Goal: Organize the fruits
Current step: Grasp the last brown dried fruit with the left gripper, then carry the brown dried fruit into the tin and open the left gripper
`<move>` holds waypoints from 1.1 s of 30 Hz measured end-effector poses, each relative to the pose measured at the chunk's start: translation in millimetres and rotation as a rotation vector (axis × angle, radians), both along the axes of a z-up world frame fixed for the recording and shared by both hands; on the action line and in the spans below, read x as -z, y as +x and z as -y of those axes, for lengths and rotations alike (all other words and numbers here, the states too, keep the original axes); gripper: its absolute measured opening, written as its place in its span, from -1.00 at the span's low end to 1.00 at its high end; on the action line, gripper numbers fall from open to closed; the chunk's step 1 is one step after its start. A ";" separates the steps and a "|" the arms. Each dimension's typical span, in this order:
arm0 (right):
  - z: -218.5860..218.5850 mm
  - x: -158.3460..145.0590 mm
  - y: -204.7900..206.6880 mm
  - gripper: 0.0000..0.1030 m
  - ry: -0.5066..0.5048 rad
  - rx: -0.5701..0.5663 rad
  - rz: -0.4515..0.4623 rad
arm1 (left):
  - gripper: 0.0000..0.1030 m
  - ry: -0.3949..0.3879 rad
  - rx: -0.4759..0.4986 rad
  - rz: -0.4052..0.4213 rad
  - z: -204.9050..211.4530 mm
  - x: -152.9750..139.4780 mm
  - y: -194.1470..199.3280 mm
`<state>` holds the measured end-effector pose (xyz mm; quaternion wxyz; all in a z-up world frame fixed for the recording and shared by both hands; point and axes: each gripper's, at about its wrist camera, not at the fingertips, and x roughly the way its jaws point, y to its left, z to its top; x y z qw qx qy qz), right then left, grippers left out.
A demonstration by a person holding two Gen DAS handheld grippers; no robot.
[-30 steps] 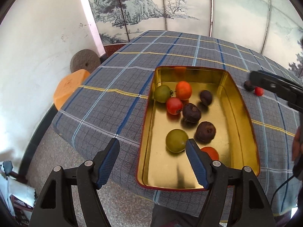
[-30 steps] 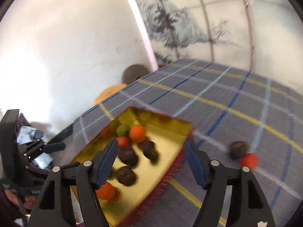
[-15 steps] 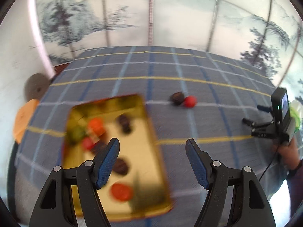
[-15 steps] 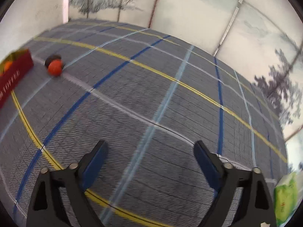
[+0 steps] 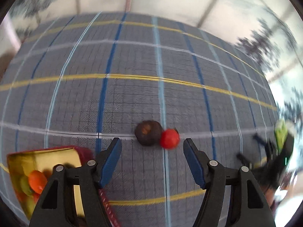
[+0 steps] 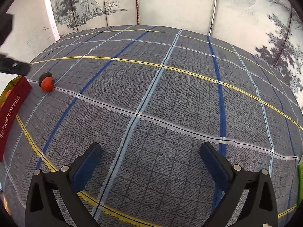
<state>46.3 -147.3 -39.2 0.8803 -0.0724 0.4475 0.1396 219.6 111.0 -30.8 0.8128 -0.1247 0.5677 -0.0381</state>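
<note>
My left gripper [image 5: 151,147] hangs over the counter [image 5: 132,98], which is draped in a grey-blue checked cloth crossed by blue, pale and yellow stripes. Its blue-padded fingers [image 5: 110,162] are spread wide and hold nothing. Just ahead of the gap between them lie two loose fruits on the cloth: a dark brown wrinkled round fruit [image 5: 148,135] and a small glossy red tomato [image 5: 169,138], touching each other, the red one to the right. Neither finger touches them.

Down at the lower left of that view sits the gold-lined rectangular tin with red outer walls [image 5: 47,156], partly hidden behind my left finger. Inside I can make out an orange-red round fruit [image 5: 37,181] and a greenish one [image 5: 24,182] beside it — the rest is too blurred to sort.

My right gripper [image 6: 151,160] is held above a bare stretch of the same cloth, well apart from the fruits, its fingers [image 6: 87,164] also spread wide with nothing between them. From this side the two loose fruits show far off at the upper left, the red tomato [image 6: 47,83] in front of the dark one [image 6: 45,75], near the tin's red wall [image 6: 11,109], which bears the word TOFFEE. Painted landscape panels [image 6: 170,5] stand behind the counter — and a green object [image 6: 300,181] shows at the right edge, too cut off to identify.
</note>
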 end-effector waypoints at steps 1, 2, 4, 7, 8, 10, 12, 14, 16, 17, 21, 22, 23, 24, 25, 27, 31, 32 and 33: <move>-1.1 0.5 0.0 1.00 0.001 -0.006 0.000 | 0.32 -0.015 -0.030 -0.007 -3.1 3.0 3.9; -2.4 1.5 0.1 1.00 0.003 -0.013 0.000 | 0.32 -0.021 -0.049 -0.017 -3.7 6.8 7.5; -3.9 1.5 -0.8 1.00 0.011 -0.028 0.000 | 0.32 -0.041 -0.100 -0.070 -5.6 20.3 15.1; -4.9 1.5 -1.8 1.00 0.019 -0.040 -0.001 | 0.32 -0.047 -0.142 -0.111 -2.1 36.1 20.2; -5.3 1.4 -2.2 1.00 0.024 -0.044 -0.001 | 0.32 -0.041 -0.151 -0.114 -0.9 39.3 21.5; -5.7 1.4 -2.3 1.00 0.028 -0.051 -0.001 | 0.32 -0.080 -0.184 -0.105 -3.0 44.4 23.2; -6.0 1.6 -2.2 1.00 0.031 -0.052 -0.001 | 0.20 -0.080 -0.221 -0.091 -4.9 46.1 21.9; -6.6 2.0 -1.6 1.00 0.026 -0.050 -0.002 | -0.14 -0.100 -0.232 -0.077 -5.8 45.8 20.1; -8.3 2.8 -1.0 1.00 0.013 -0.048 -0.002 | -0.25 -0.101 -0.248 -0.079 -7.2 45.4 18.8; -8.7 2.9 -0.4 1.00 0.010 -0.048 -0.002 | -0.25 -0.095 -0.251 -0.074 -5.7 44.8 16.2; -10.4 3.2 0.7 1.00 0.000 -0.048 -0.001 | -0.25 -0.148 -0.267 -0.034 -3.3 41.2 -5.3; -11.1 3.1 0.5 1.00 -0.001 -0.048 -0.001 | -0.25 -0.154 -0.271 -0.020 -3.1 38.9 -11.7; -10.9 3.1 0.5 1.00 -0.001 -0.048 -0.001 | -0.25 -0.164 -0.272 -0.002 -1.5 35.8 -19.7; -10.8 3.1 0.5 1.00 -0.001 -0.047 -0.001 | -0.25 -0.168 -0.266 0.013 0.6 32.0 -27.5; -11.0 3.1 0.6 1.00 -0.001 -0.047 -0.001 | -0.25 -0.158 -0.247 0.037 6.5 24.9 -38.2; -11.5 2.9 0.6 1.00 -0.001 -0.047 -0.001 | -0.25 -0.125 -0.220 0.075 14.6 16.0 -47.6; -10.7 3.2 0.8 1.00 -0.001 -0.046 -0.001 | -0.25 -0.051 -0.164 0.149 35.4 -3.6 -74.5; -10.7 3.1 0.9 1.00 -0.001 -0.047 -0.001 | -0.25 -0.033 -0.156 0.164 38.8 -6.5 -81.1; -11.2 2.9 0.8 1.00 -0.001 -0.046 -0.001 | -0.25 -0.016 -0.149 0.178 42.7 -9.5 -86.4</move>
